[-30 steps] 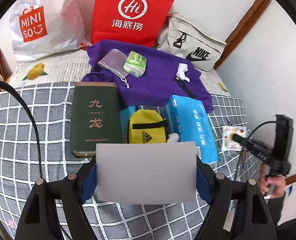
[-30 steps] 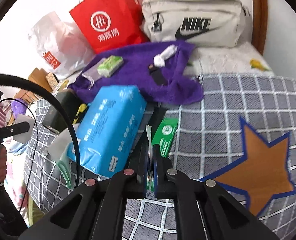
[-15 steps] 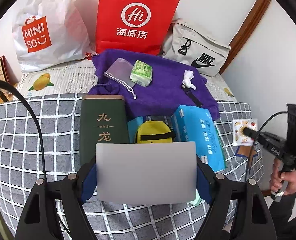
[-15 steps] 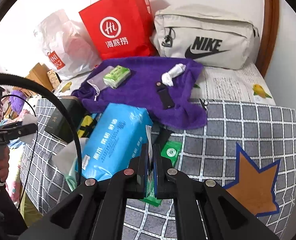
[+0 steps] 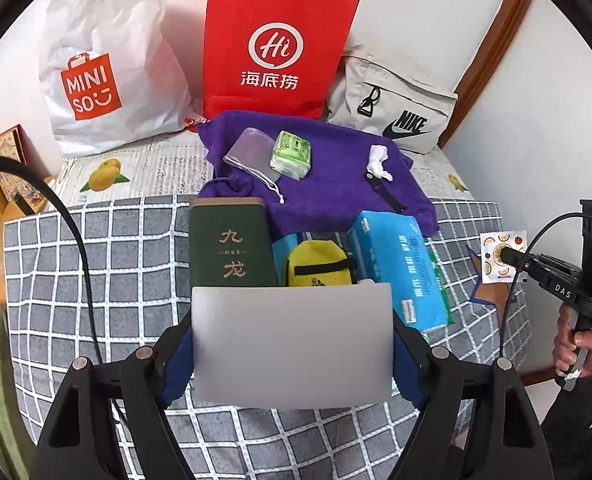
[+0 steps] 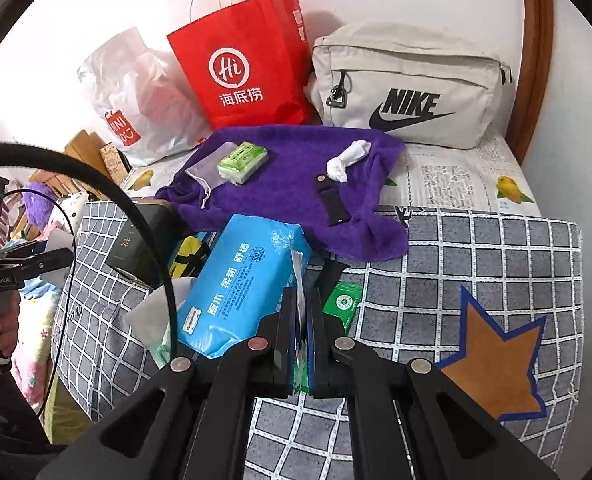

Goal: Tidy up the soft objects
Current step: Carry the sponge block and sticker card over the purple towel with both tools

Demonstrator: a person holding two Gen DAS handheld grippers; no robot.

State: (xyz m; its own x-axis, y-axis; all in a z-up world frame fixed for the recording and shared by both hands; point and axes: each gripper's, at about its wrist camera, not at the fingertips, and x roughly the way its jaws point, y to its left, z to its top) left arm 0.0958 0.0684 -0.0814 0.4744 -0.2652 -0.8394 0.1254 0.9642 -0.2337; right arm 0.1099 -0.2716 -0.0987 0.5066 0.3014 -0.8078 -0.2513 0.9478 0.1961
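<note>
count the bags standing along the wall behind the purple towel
3: white Miniso plastic bag at left, red paper bag in the middle, beige Nike bag at right. More could be hidden behind them.

A white wall [image 5: 436, 8] is seen behind the bed, edged at the right by a curved brown wooden frame [image 6: 536, 60]. The bed is covered with a grey checked blanket [image 5: 115, 264], on which an orange star [image 6: 496, 364] is printed. Beyond it, a pale sheet with a yellow fruit print [image 5: 135, 168] is laid. Even light is cast throughout.
</note>
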